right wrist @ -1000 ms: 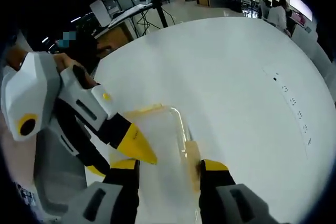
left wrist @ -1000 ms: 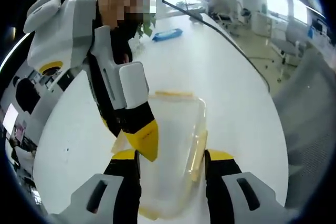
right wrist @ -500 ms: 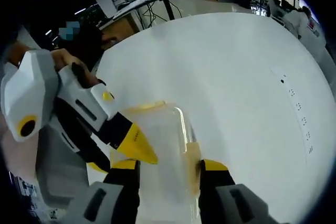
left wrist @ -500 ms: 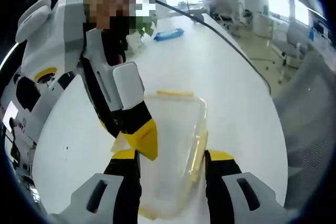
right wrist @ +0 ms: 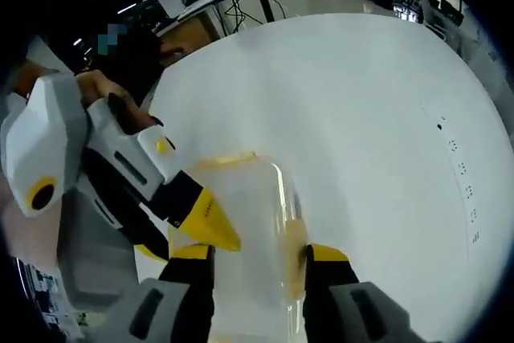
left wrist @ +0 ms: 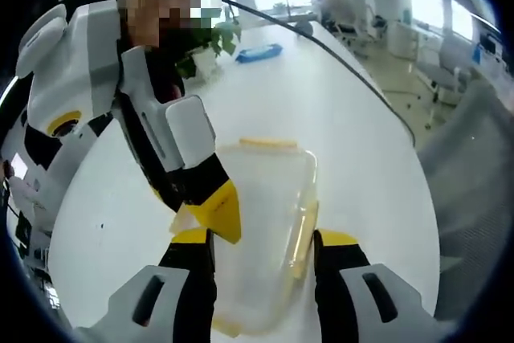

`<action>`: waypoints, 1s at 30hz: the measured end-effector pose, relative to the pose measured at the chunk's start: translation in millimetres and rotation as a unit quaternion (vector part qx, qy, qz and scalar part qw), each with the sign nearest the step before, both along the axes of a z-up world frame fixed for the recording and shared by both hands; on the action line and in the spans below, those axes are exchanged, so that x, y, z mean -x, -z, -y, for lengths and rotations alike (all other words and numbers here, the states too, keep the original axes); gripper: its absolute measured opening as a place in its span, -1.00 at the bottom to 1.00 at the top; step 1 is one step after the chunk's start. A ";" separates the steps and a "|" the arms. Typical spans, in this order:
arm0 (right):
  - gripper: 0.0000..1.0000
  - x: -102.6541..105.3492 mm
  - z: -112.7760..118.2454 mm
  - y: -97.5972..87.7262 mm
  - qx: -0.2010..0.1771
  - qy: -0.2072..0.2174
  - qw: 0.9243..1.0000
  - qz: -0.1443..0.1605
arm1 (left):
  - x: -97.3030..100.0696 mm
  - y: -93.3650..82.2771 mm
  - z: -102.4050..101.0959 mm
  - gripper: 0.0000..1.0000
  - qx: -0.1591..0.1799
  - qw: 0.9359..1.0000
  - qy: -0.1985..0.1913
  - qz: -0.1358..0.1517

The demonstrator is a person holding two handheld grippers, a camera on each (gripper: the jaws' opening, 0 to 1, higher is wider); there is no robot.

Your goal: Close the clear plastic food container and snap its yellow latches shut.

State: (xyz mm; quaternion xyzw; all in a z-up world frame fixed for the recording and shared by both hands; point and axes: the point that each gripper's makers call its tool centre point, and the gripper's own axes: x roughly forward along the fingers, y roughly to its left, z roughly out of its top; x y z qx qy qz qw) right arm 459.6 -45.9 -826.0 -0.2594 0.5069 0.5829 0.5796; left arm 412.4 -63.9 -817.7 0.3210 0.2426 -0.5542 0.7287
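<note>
In the left gripper view, the clear container (left wrist: pixel 261 230) lies on the white table (left wrist: pixel 353 142), its long axis running straight ahead between the left gripper's (left wrist: pixel 261 251) parted jaws, which straddle its near end with a yellow latch (left wrist: pixel 302 234) beside the right jaw. In the right gripper view, the right gripper (right wrist: pixel 259 259) likewise straddles the container's opposite end, jaws apart, neither visibly clamped.
</note>
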 end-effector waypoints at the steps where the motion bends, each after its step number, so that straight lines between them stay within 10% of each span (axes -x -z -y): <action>1: -0.18 0.1 0.1 0.0 0.000 -0.001 1.000 0.000 | 0.0 0.0 0.0 -0.09 0.000 1.000 0.000 0.000; 23: -0.26 8.2 8.1 3.3 0.054 -0.044 0.997 -0.042 | -0.1 0.6 -0.5 -0.09 0.006 1.000 0.000 -0.005; 30: -0.28 2.8 -0.4 1.6 0.016 -0.043 0.998 -0.045 | -0.8 0.9 -1.1 -0.09 0.007 1.000 -0.002 -0.005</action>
